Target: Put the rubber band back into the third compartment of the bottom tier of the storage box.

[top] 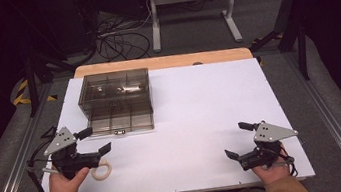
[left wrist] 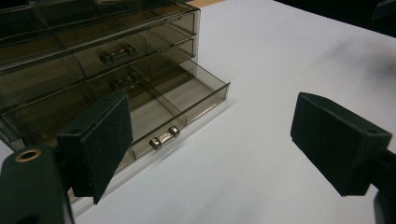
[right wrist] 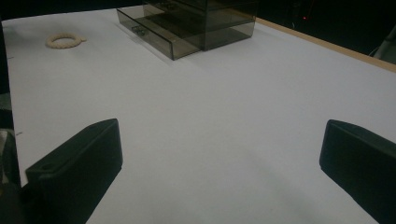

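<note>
A smoky clear plastic drawer box (top: pixel 114 91) stands at the back left of the white table (top: pixel 201 112). Its bottom drawer (top: pixel 120 120) is pulled out, with a small metal handle (left wrist: pixel 164 136) at the front. A cream bead bracelet (top: pixel 101 172) lies on the table near the front left. My left gripper (top: pixel 95 141) is open just in front of the drawer, above and beside the bracelet, with nothing between its pads (left wrist: pixel 100 140). My right gripper (top: pixel 238 139) is open near the front right, holding nothing. The box (right wrist: pixel 196 21) and the bracelet (right wrist: pixel 64 40) lie far off in the right gripper view.
A wooden board edge (top: pixel 161 61) runs behind the white sheet. Beyond the table stand a grey table frame (top: pixel 191 7) and loose cables (top: pixel 120 40) on the floor. Bare white surface spans the middle and right of the table.
</note>
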